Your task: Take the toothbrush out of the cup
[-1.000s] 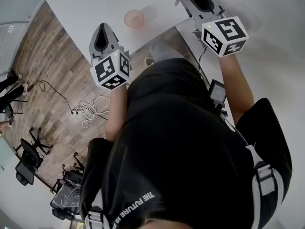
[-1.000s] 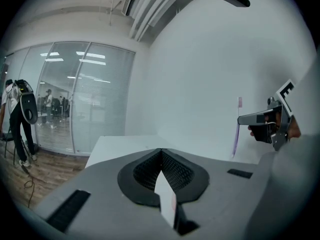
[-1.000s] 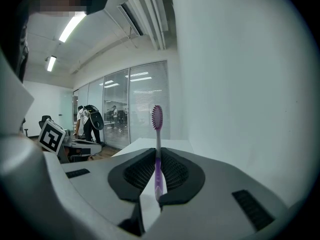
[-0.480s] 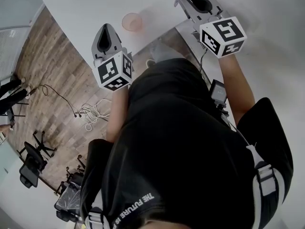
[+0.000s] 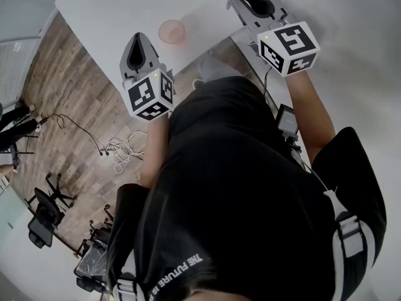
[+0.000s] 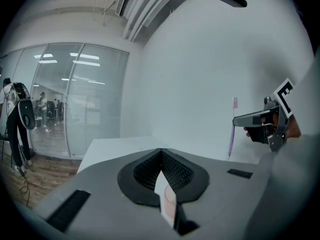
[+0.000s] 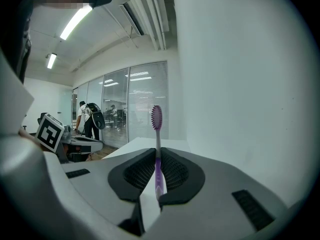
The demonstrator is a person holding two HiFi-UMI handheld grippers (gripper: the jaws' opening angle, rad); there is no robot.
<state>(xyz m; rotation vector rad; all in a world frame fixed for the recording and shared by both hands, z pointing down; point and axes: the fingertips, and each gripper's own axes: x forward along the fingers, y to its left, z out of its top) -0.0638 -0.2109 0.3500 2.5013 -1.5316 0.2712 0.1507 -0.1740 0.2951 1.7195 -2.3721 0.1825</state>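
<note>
Toothbrush (image 7: 157, 134): where is it, and which way does it run?

It is in the right gripper (image 7: 156, 151), whose jaws are pressed together on the purple handle. The long axis is upright, with the bristle head above the jaws and the rest of the handle hanging below them.

And the cup (image 5: 171, 31)?

The pink cup sits on the white table (image 5: 106, 5) near its edge. It is well apart from the brush and lies off to the right gripper's left. Nothing stands in it that I can see.

So which gripper is nearer the cup?

The left gripper (image 6: 161, 151). The cup is just ahead of it and shows through the slit below its tips. Its jaws are brought together with nothing between them.

How far along would you say the task is?

I'd judge the brush is already clear of the cup. Any next move depends on keeping that upright axis steady while the brush is carried away from the rim.
</note>
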